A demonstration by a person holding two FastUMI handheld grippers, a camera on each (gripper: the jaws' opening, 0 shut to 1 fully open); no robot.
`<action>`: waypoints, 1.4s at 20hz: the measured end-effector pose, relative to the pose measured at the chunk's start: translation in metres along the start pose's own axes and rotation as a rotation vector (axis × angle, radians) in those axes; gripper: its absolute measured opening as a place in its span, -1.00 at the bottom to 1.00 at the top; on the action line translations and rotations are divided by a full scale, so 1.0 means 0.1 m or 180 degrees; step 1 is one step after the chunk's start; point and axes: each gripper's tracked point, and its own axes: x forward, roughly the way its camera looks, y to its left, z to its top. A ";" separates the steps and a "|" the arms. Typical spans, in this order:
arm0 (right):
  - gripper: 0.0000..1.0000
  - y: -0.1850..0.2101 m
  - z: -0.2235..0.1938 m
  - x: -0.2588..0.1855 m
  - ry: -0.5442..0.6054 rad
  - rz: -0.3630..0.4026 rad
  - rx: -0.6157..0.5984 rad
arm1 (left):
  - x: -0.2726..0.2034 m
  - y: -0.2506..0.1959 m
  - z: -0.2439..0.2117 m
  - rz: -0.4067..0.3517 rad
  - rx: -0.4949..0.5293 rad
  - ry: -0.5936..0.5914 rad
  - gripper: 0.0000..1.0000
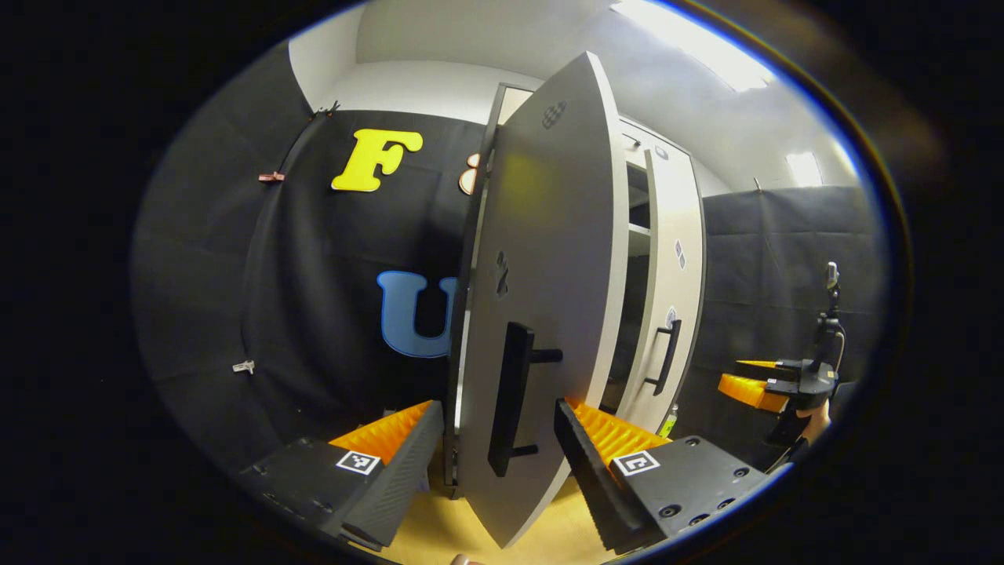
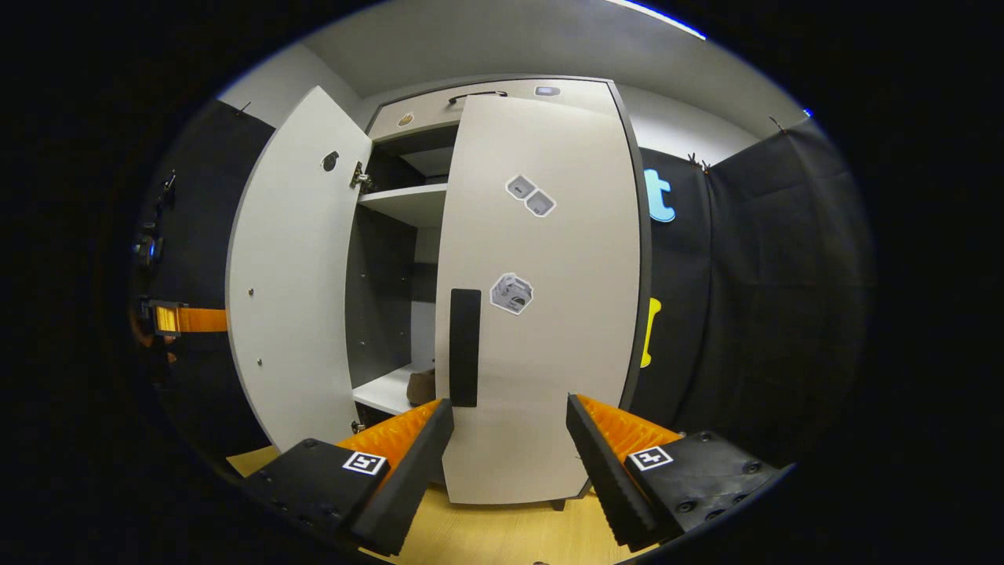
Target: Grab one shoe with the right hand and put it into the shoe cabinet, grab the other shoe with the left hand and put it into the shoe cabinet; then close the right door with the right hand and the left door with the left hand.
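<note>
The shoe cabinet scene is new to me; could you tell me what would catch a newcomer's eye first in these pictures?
In the left gripper view, the pale left door stands ajar right ahead, its dark handle between the open fingers of the left gripper. In the right gripper view, the right door is nearly shut, and a brown shoe rests on the low shelf in the gap.

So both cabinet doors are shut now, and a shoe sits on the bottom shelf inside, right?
Not quite. Only the right door looks closed or nearly so; the left door hangs wide open, as the right gripper view shows. Through that opening a shoe does sit on the lower shelf. In the left gripper view the left gripper is open, straddling that open door's edge.
</note>
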 end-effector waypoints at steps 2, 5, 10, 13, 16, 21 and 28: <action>0.92 -0.05 0.01 -0.04 -0.0007 -0.0015 0.0011 | 0.04 -0.09 -0.01 -0.0017 0.0027 0.0003 0.84; 0.92 -0.13 0.01 -0.12 -0.0009 -0.0050 0.0029 | 0.11 -0.16 -0.02 0.0007 0.0050 0.0002 0.84; 0.92 -0.18 -0.01 -0.21 -0.0001 -0.0061 0.0058 | 0.19 -0.29 -0.07 -0.0002 0.0075 0.0032 0.84; 0.92 -0.16 -0.01 -0.29 0.0003 -0.0057 0.0050 | 0.27 -0.38 -0.15 -0.0080 0.0041 0.0097 0.84; 0.92 -0.18 -0.01 -0.34 0.0014 -0.0082 0.0047 | 0.39 -0.40 -0.24 -0.0073 0.0058 0.0158 0.84; 0.91 -0.27 -0.03 -0.46 0.0016 -0.0180 0.0058 | 0.54 -0.52 -0.25 -0.0184 -0.0009 0.0144 0.84; 0.91 -0.33 -0.04 -0.54 0.0004 -0.0273 0.0061 | 0.68 -0.83 -0.27 -0.0332 0.0124 0.0155 0.89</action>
